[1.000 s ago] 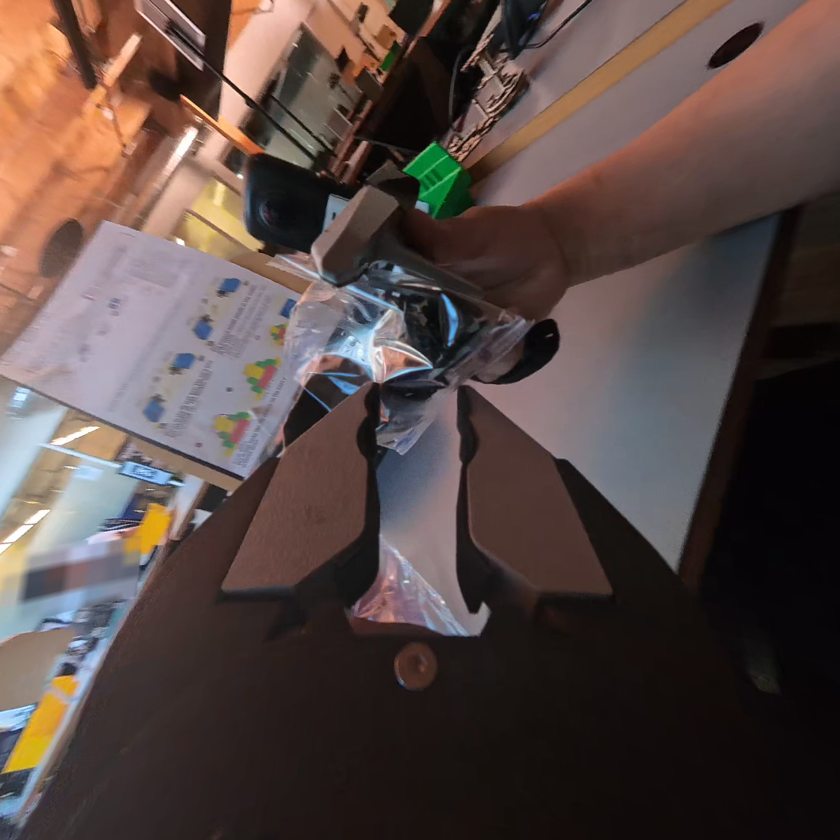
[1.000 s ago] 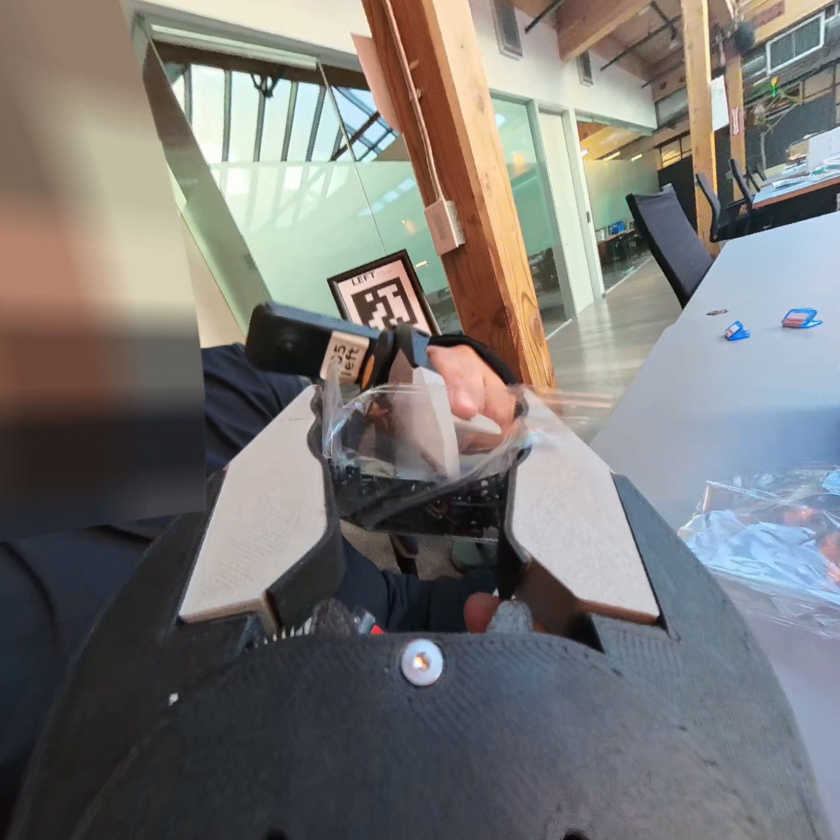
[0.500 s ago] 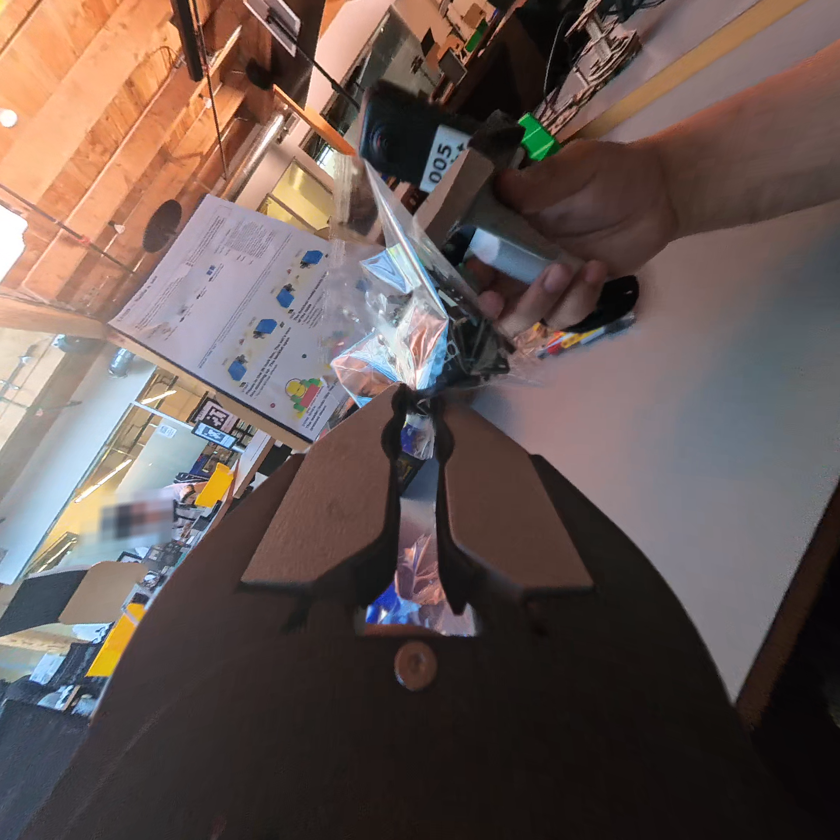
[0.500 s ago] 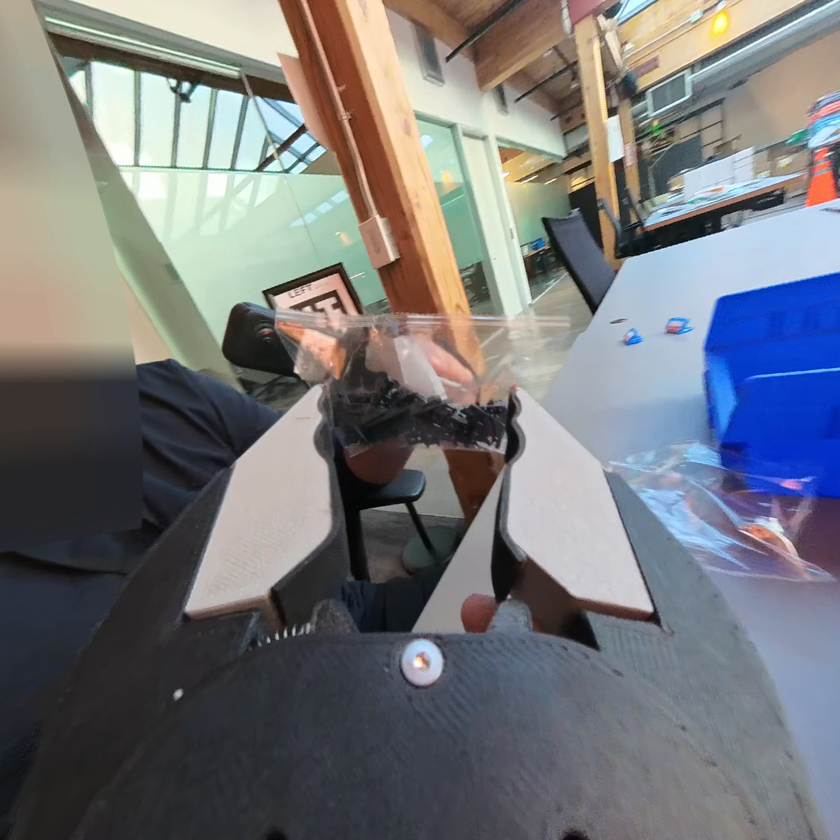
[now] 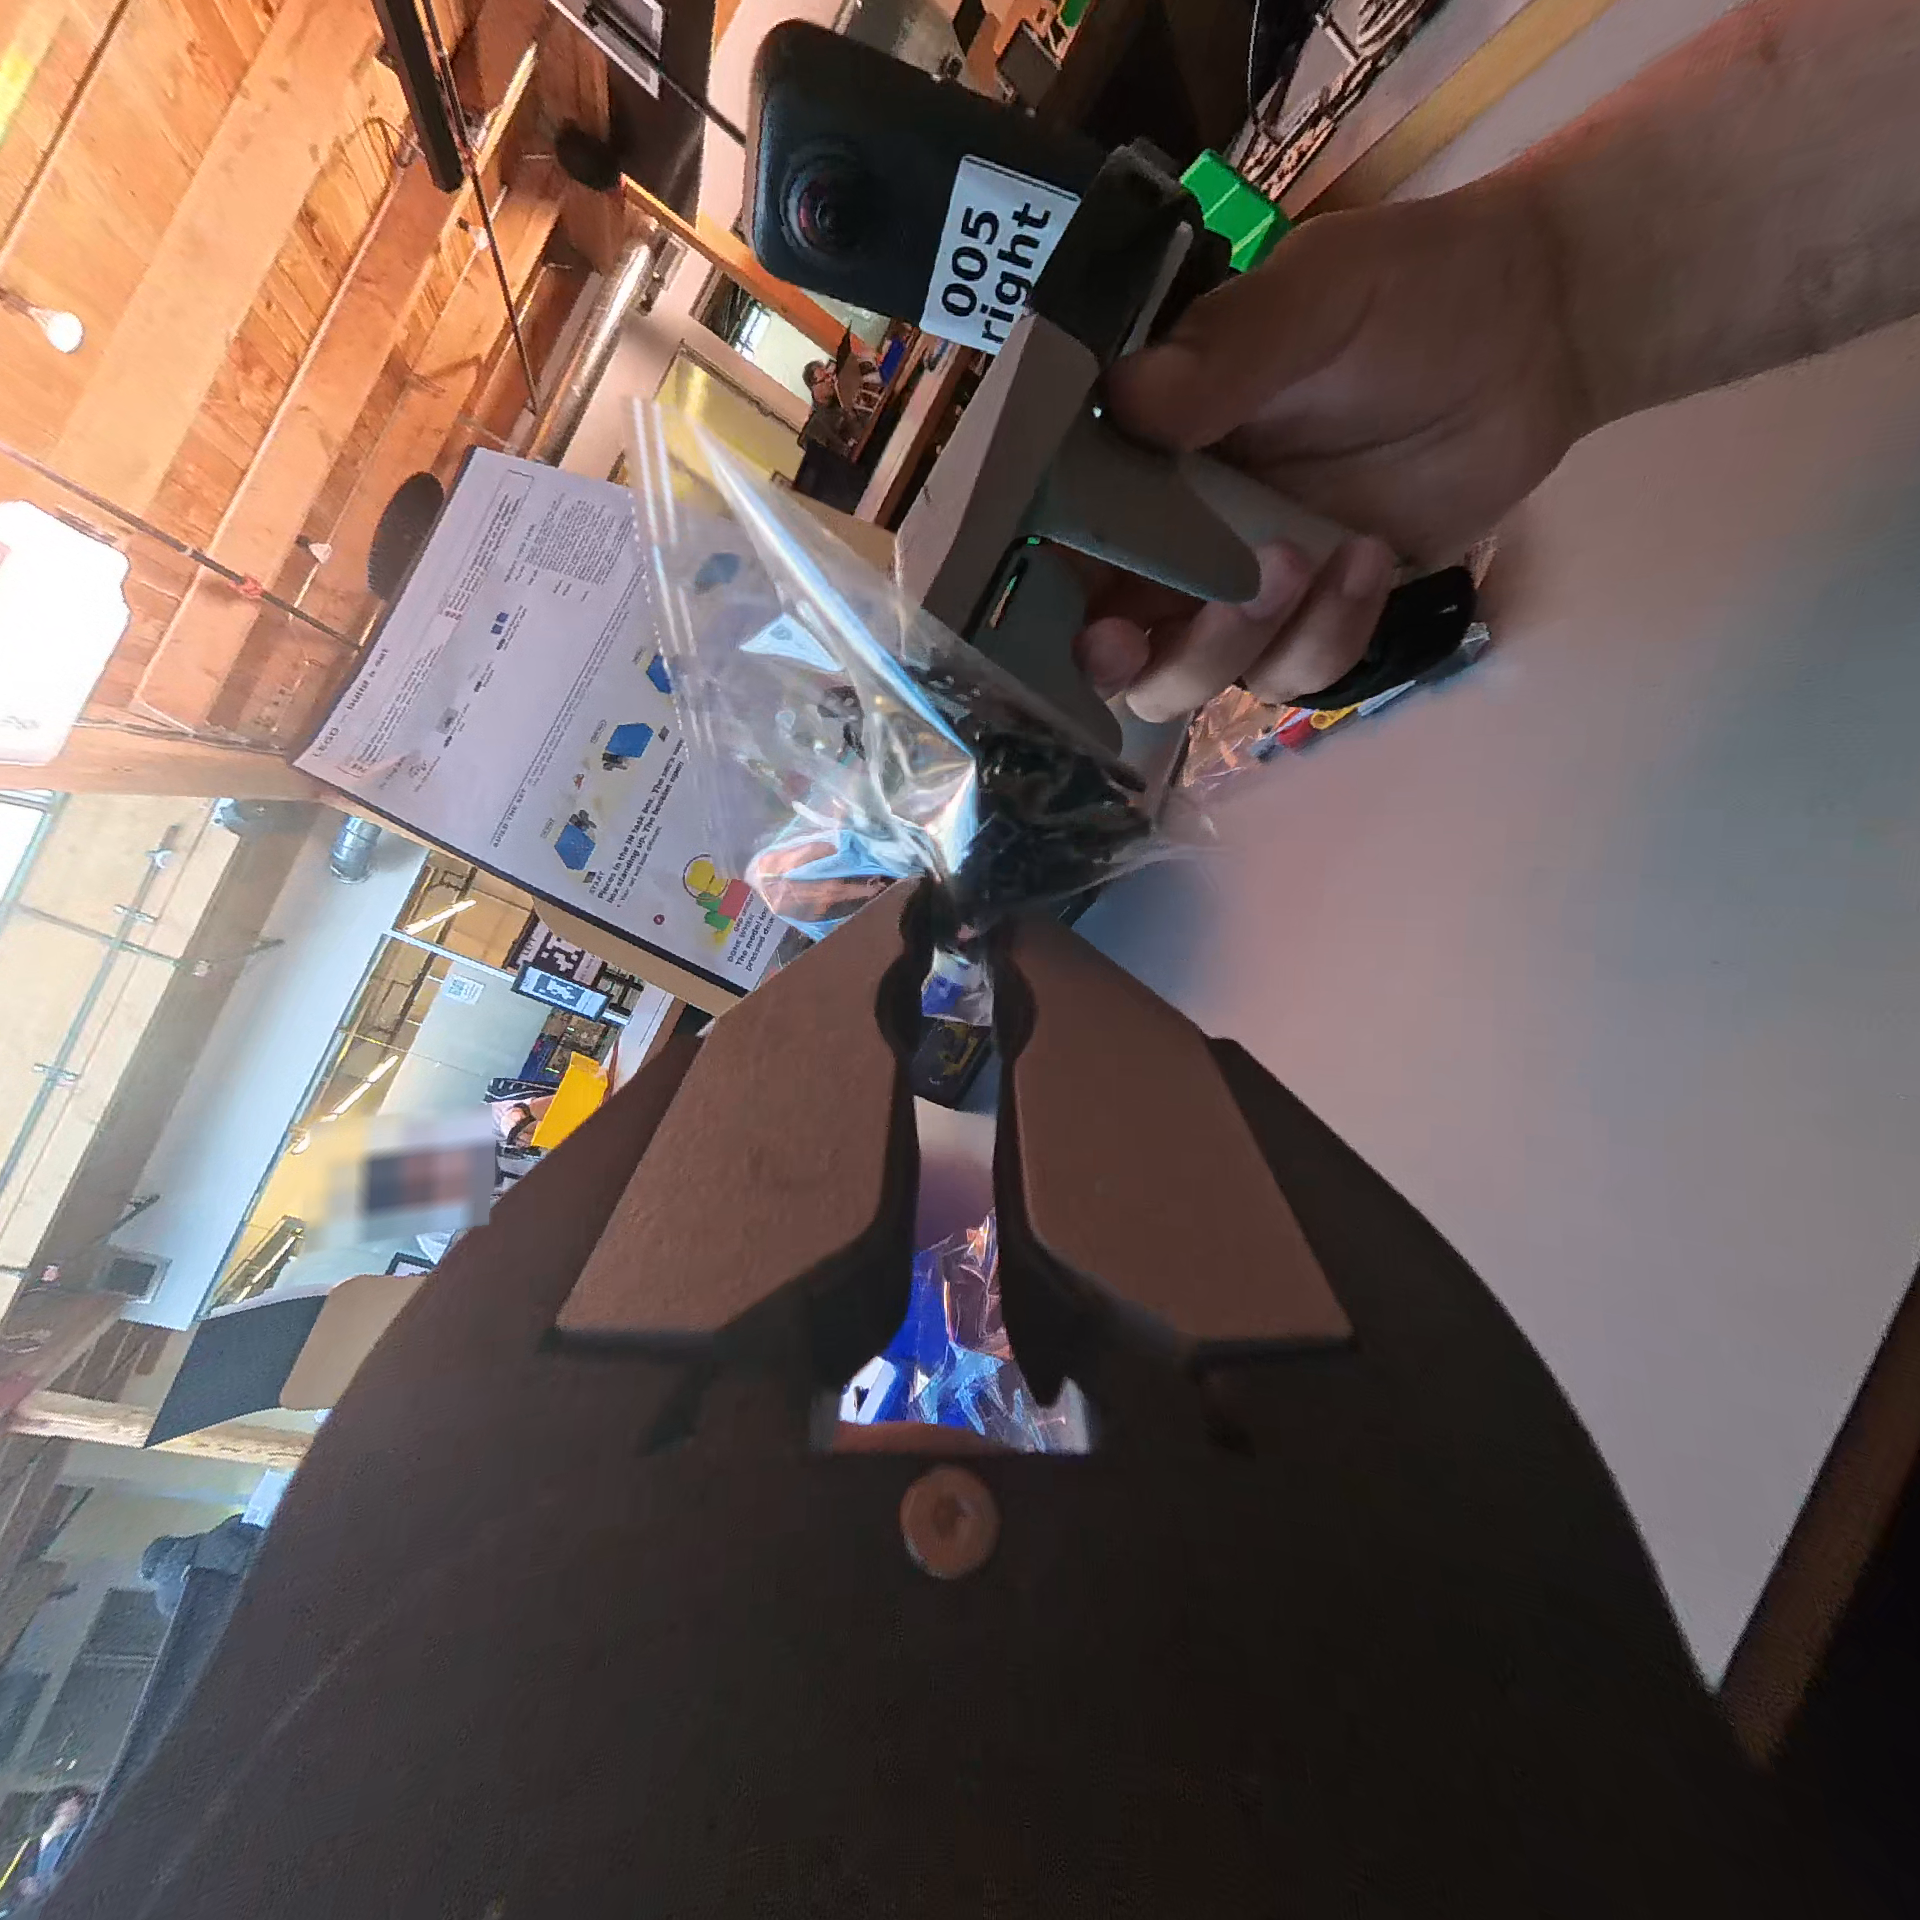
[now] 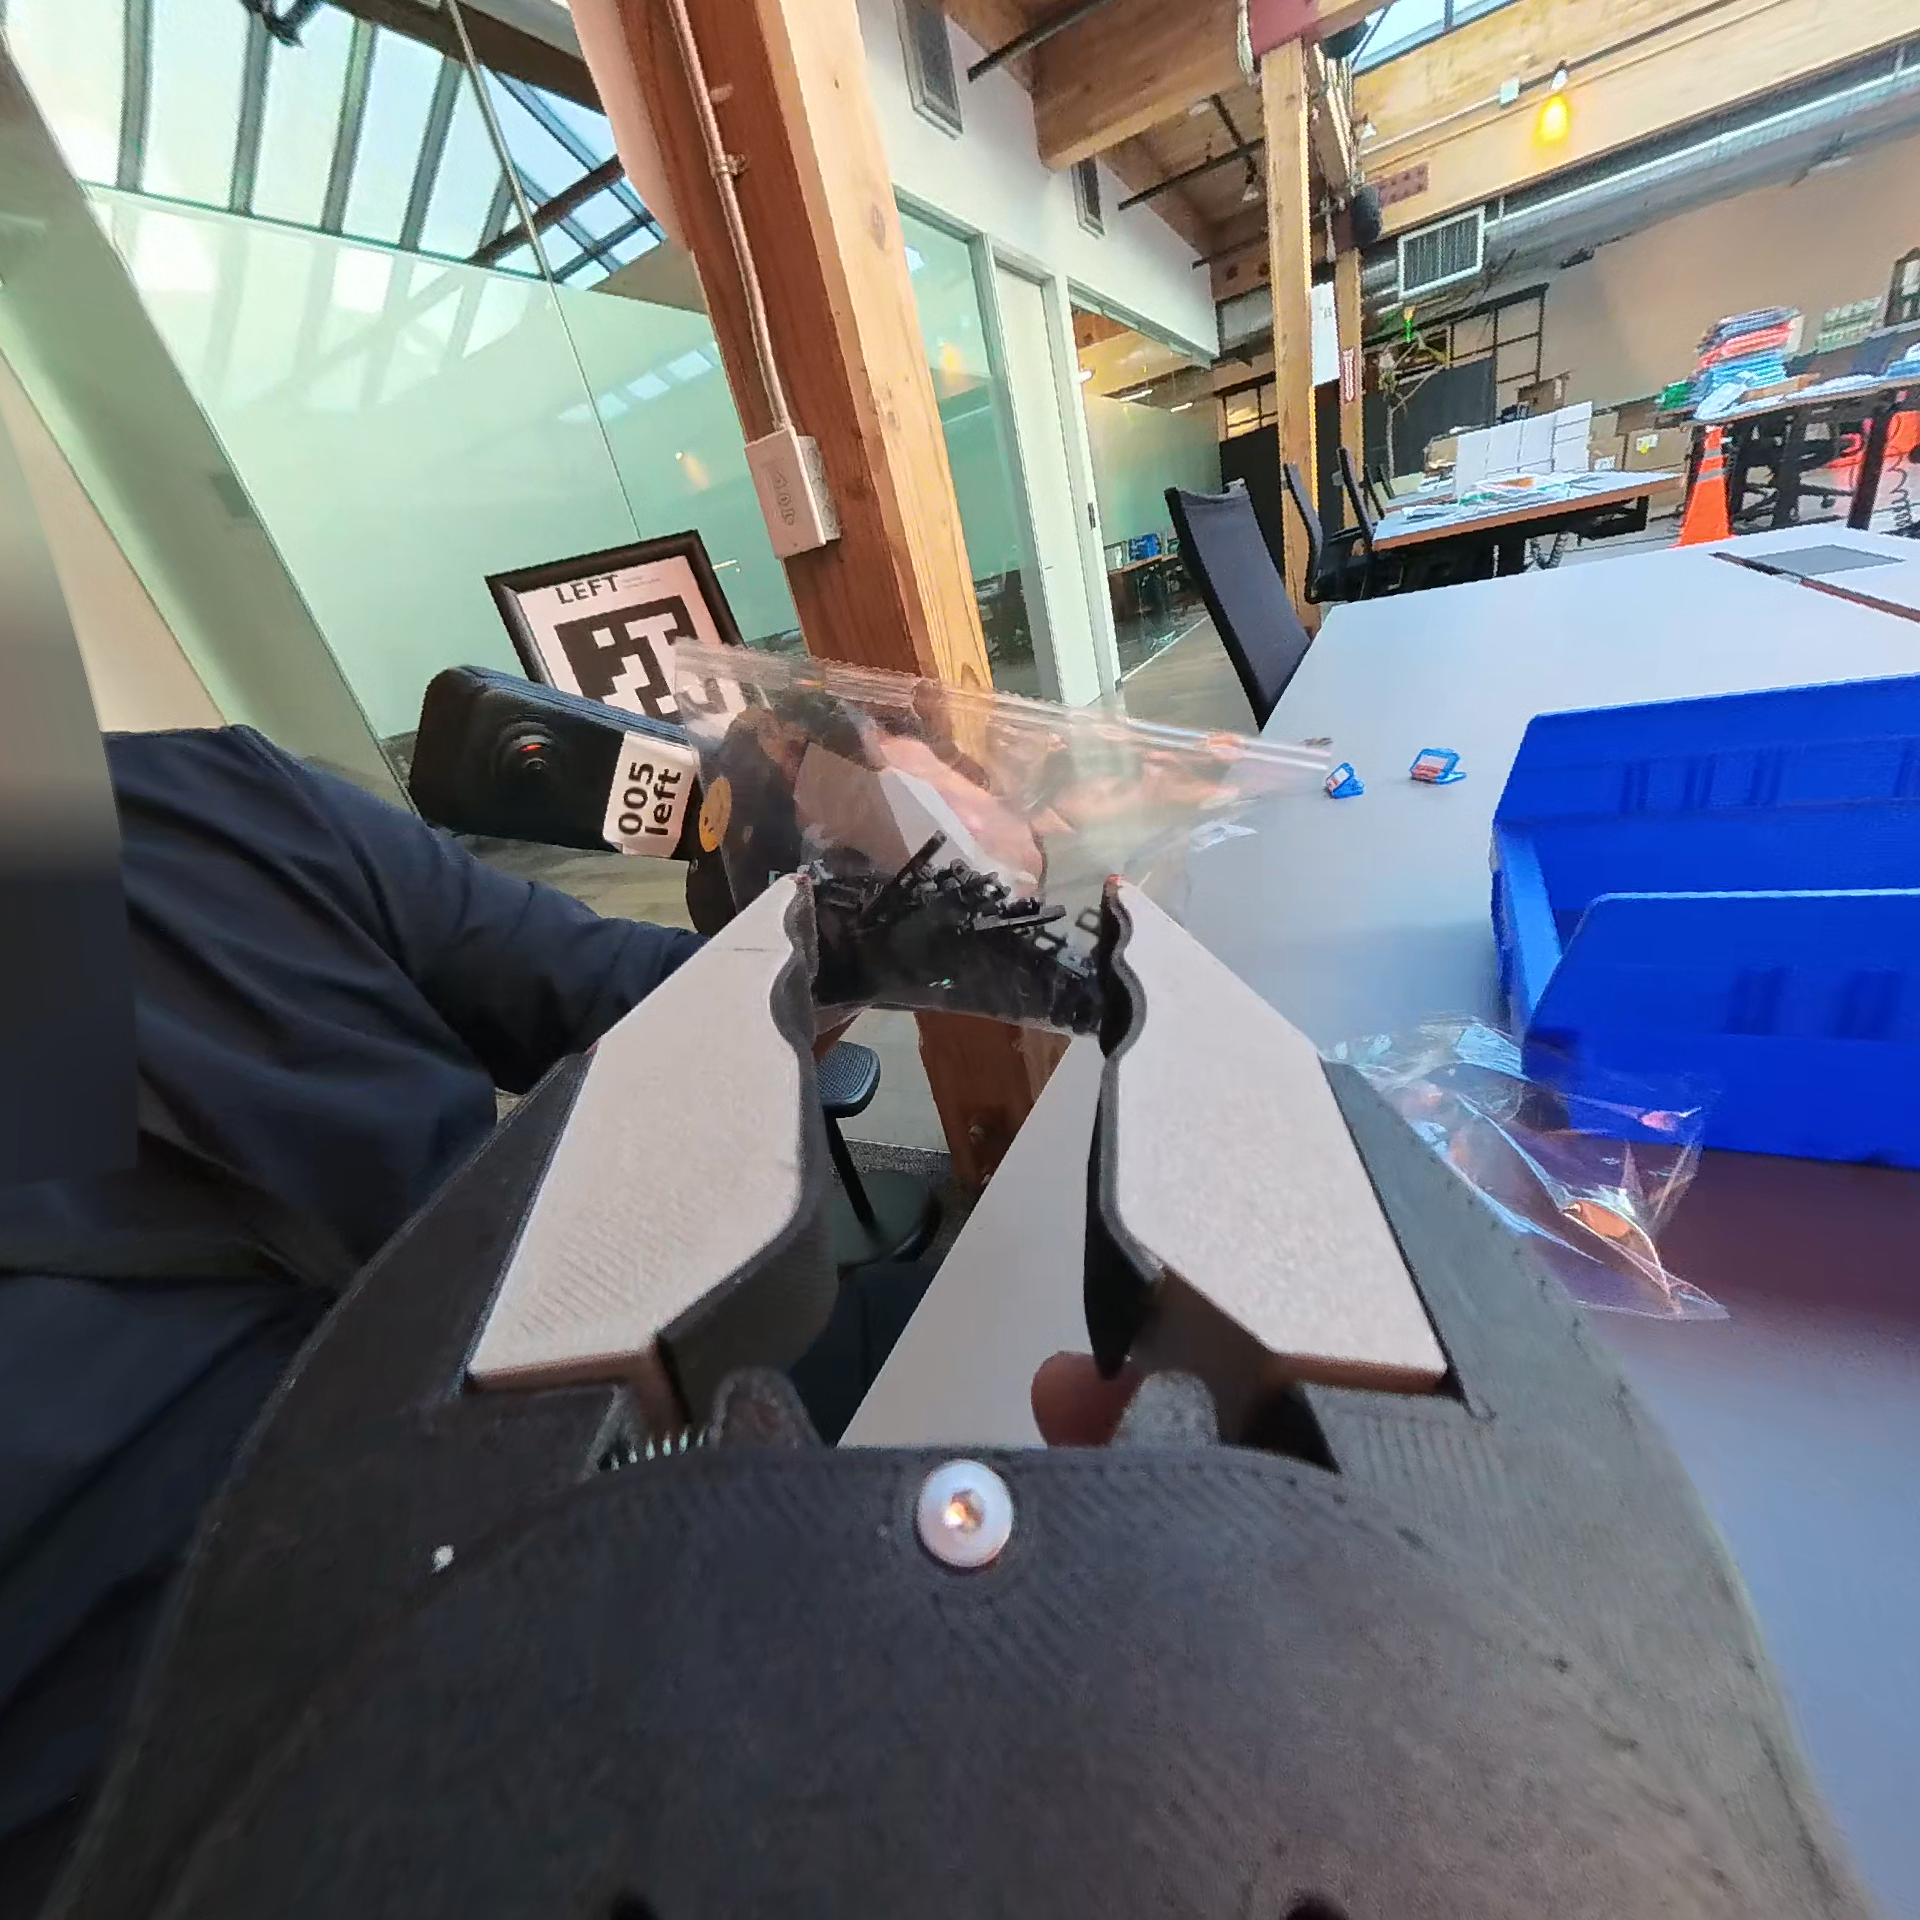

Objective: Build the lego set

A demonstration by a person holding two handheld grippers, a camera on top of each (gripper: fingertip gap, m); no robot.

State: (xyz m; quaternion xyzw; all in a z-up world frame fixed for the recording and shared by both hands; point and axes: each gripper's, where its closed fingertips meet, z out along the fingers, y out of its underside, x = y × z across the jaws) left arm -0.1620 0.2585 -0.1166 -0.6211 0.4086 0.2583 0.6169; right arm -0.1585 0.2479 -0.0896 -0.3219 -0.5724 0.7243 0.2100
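Bag: a clear plastic bag (image 5: 883,748) of small black lego pieces (image 6: 935,945), held up in the air over the table edge, between the two grippers.
Pieces in bag: bunched in the low end, so the sealed strip at the top stays slack and free to be pulled.
Left gripper (image 5: 954,935): jaws nearly pressed together, pinching a twisted corner of the bag at the tips; this looks like the anchor hold.
Right gripper (image 6: 954,914): jaws part spread, the bag's filled end sitting between the tips; whether they press on it I cannot tell for sure, but they look set to bear it.
Likely step: getting the bag open, one side held firm while the other pulls.
Table (image 5: 1558,987): grey, just below, so spilled pieces would land on it.
Other bags (image 6: 1538,1164): clear, with coloured parts, lying on the table beside the blue bin (image 6: 1714,883).
Instruction sheet (image 5: 540,707): propped up behind, facing the person for reference.
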